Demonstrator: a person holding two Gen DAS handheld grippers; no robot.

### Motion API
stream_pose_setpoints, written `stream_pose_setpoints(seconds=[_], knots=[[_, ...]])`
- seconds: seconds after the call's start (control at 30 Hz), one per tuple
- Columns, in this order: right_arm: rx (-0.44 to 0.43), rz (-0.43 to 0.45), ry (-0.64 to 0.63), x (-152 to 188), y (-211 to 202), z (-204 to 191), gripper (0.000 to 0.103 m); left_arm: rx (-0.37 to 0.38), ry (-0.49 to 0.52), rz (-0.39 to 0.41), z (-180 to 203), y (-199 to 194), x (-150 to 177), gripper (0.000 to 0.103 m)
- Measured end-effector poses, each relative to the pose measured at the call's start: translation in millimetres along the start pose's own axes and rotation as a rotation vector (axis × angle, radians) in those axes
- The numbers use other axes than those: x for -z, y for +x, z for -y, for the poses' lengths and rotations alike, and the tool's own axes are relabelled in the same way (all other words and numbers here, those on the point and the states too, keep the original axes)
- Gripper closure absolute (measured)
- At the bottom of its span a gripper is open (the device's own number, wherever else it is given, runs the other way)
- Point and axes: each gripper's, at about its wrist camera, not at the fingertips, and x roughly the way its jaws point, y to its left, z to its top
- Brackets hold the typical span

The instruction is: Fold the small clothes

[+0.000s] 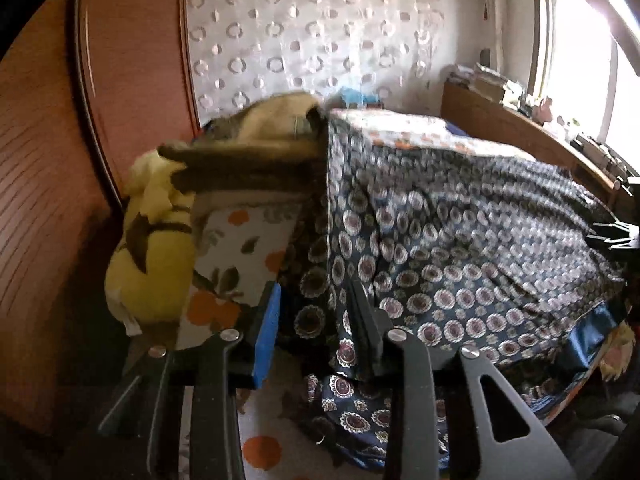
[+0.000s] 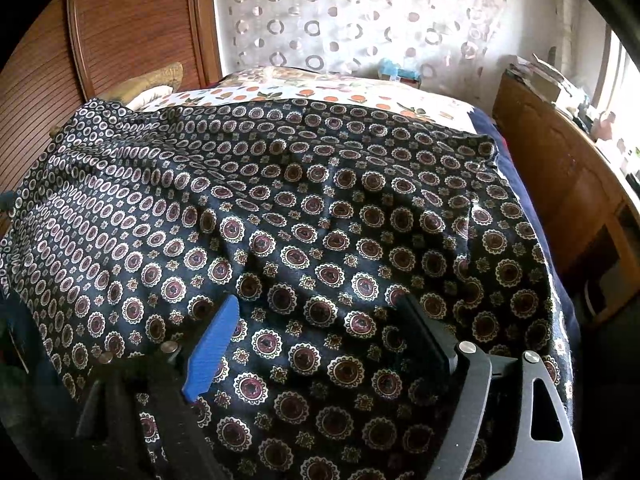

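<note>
A yellow plush toy [image 1: 148, 248] lies left of the dark patterned garment [image 1: 460, 248], which is spread over the bed [image 1: 240, 264] with its flowered sheet. The left hand-held gripper [image 1: 316, 312] is narrowed onto the garment's left edge, cloth bunched between its jaws. The right hand-held gripper [image 2: 320, 320] stands wide over the garment's near part, gripping nothing. A wooden cabinet [image 2: 560, 184] stands right of the garment.

Left tongs [image 1: 316, 292] narrowed, right tongs [image 2: 320, 308] wide.
</note>
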Motion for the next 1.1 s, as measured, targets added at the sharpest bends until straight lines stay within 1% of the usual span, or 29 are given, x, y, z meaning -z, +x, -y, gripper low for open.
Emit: stream_pose_setpoints(seconds=[0.07,0.13,0.17,0.2,0.27,0.33,0.37,0.4,0.53,0.63,0.7,0.83,1.0,1.03,1.1], knots=[[0.0,0.0,0.0,0.0,0.3,-0.1,0.02,0.023,-0.008,-0.02,-1.1,6.8,1.8,0.069],[0.0,0.0,0.0,0.0,0.2,0.0,0.02,0.067,-0.019,-0.03,-2.8,9.7,2.2,0.094],[-0.001,0.0,0.0,0.0,0.4,0.0,0.02,0.097,-0.03,-0.034,-3.1,9.3,1.3,0.101],[-0.001,0.0,0.0,0.0,0.2,0.0,0.02,0.125,-0.038,-0.028,-1.7,6.2,0.7,0.101],[-0.001,0.0,0.0,0.1,0.2,0.2,0.02,0.228,-0.076,-0.017,-0.9,-2.6,-2.1,0.101],[-0.002,0.0,0.0,0.0,0.2,0.1,0.02,0.312,-0.122,-0.013,-2.0,-12.1,-5.7,0.101],[-0.002,0.0,0.001,0.0,0.8,-0.1,0.02,0.334,-0.137,-0.012,-2.6,-16.4,-7.1,0.101],[-0.002,0.0,0.002,-0.2,0.3,0.3,0.02,0.34,-0.148,-0.013,-3.4,-20.0,-8.0,0.101],[-0.002,-0.001,0.003,-0.5,0.8,-0.4,0.02,0.278,-0.139,-0.018,-4.4,-26.0,-5.4,0.101],[-0.002,0.0,0.003,-0.4,0.7,0.0,0.02,0.208,-0.124,-0.041,-5.0,-17.9,0.4,0.101],[-0.002,0.0,0.003,-0.4,0.9,-0.2,0.02,0.181,-0.121,-0.057,-5.6,-10.3,4.1,0.101],[-0.002,0.0,0.002,-0.3,1.2,-0.3,0.019,0.135,-0.111,-0.071,-10.2,-3.8,8.3,0.101],[-0.003,0.0,0.002,-0.3,1.1,0.3,0.019,0.096,-0.091,-0.087,-9.8,2.7,10.4,0.101],[-0.003,0.0,0.002,-0.3,1.2,0.3,0.019,0.085,-0.086,-0.089,-9.9,4.1,10.4,0.1],[-0.003,0.0,0.002,-0.3,1.3,0.4,0.019,0.056,-0.077,-0.089,-9.6,6.1,10.5,0.089]])
